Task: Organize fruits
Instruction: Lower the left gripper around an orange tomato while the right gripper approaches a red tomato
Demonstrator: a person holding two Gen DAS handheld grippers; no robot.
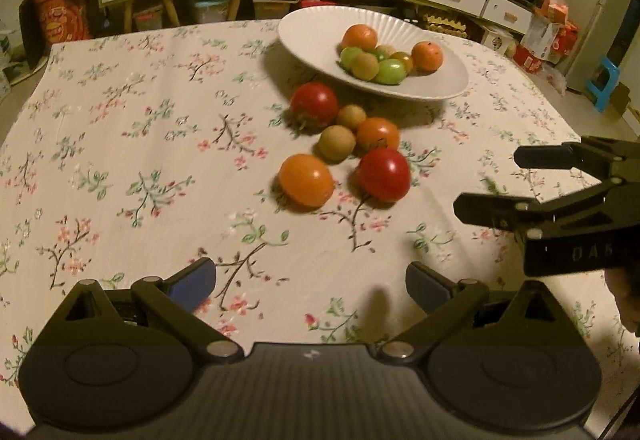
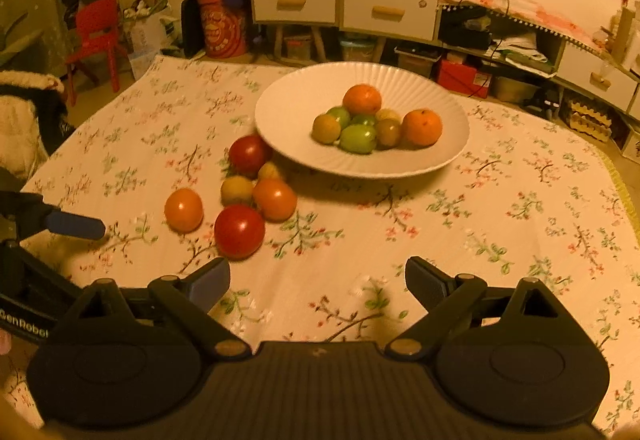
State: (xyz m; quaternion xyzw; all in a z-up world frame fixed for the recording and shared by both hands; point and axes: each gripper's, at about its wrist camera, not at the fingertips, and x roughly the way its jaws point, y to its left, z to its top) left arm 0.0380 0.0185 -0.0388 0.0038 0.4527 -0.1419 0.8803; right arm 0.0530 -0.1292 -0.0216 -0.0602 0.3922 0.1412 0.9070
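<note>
Hovering both grippers over the table, we're keeping the left gripper (image 1: 310, 288) and right gripper (image 2: 318, 280) wide open, nothing between the jaws. Six loose fruits (image 2: 239, 232) are sitting at eleven o'clock from the right one, touching the plate's (image 2: 288, 112) shadowed edge.

The left gripper (image 1: 311, 286) hangs over the floral cloth (image 1: 120, 160), jaws wide apart with nothing between them. Ahead lie six loose fruits (image 1: 344, 152), two red, two orange, two small and brownish, just beside the white plate (image 1: 312, 36) holding more fruit. The right gripper (image 1: 486, 182) enters from the right, jaws apart and empty.
</note>
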